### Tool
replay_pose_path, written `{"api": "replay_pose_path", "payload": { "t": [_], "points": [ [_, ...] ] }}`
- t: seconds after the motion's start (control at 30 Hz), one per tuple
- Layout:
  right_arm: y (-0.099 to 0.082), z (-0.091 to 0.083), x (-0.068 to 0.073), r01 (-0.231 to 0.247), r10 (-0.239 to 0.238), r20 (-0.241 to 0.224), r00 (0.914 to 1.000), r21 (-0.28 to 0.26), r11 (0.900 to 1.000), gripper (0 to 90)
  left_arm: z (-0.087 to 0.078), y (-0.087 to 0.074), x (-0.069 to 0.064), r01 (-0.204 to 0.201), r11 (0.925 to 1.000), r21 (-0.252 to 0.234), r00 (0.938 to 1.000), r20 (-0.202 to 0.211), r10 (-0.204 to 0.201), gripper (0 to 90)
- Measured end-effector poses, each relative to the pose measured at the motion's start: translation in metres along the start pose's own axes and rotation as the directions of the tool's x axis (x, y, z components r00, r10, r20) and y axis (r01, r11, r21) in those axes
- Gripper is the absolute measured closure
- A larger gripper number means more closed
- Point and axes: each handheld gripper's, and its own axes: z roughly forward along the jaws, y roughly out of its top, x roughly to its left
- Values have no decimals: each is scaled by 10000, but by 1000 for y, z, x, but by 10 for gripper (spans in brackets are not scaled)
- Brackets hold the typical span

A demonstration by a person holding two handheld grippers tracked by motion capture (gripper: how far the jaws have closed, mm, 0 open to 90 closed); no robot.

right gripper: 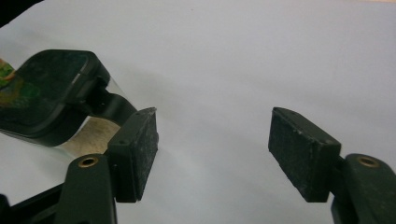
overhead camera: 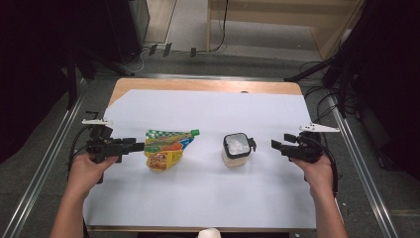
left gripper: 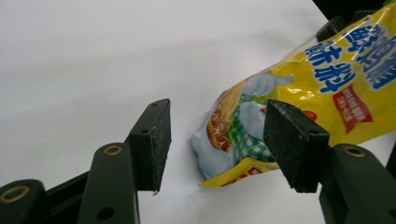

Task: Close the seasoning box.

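Yellow sauce pouch [left gripper: 299, 93] flat on white paper [overhead camera: 208, 193], bottom corner lying just ahead of and between left gripper [left gripper: 217, 140] fingers, untouched. Best eased forward, one pad either side of that corner, then closed gently without creasing. Left jaws apart, holding nothing. Right gripper [right gripper: 212, 149] jaws also apart and empty; lidded jar [right gripper: 51, 107] just beyond its left finger.
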Motion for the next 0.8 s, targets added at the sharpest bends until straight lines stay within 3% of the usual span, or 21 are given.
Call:
{"api": "replay_pose_path", "payload": {
  "t": [0.13,0.8],
  "points": [
    [-5,4,-4,-174,173,109,9998,180,9997,304,2,-2,4,45,10000,-45,9999,-113,-45,413],
    [-17,25,-9,127,-182,652,9977,840,9964,248,12,-7,15,24,9998,214,9987,-508,-14,391]
  ]
}}
